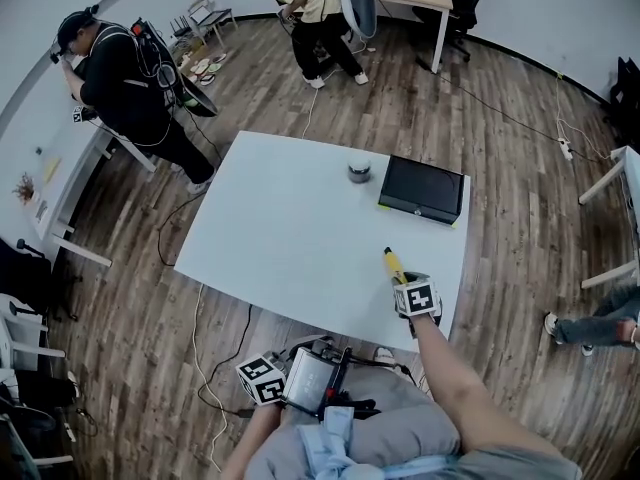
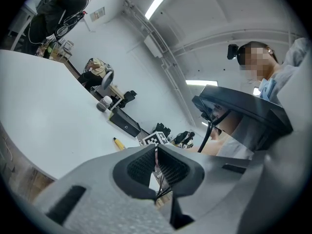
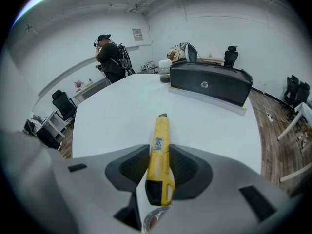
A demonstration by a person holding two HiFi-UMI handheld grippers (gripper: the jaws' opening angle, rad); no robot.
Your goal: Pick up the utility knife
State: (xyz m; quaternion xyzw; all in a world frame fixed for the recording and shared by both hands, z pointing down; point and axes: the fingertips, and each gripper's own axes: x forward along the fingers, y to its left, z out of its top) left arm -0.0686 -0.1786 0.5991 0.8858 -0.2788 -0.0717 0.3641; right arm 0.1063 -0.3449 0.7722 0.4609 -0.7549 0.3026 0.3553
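My right gripper (image 3: 159, 151) is tilted down over the slim yellow plastic utility knife (image 3: 160, 128). Its jaws stand apart with the knife's body between them, the pads just beside it on each side and, as far as I can judge, not yet clamped. The knife lies flat on the white rectangular table (image 1: 290, 228), on my side of the black rectangular box (image 1: 421, 188) and well apart from it, its dark tip pointing roughly towards that box.

To do this well I should keep the pads square to the knife's long flat sides and centred on the thick rear half, then close evenly so it doesn't swivel or skid towards the black box. I should lift only once both pads press firmly, straight up, with the tip level.

My left gripper (image 2: 157, 165) is clenched on nothing, held level off the table, far back from the black box.

The knife is a long, narrow wedge, bright yellow, with a small printed label on its top face, a dark nose and a dark recess at the butt end; I see no blade showing
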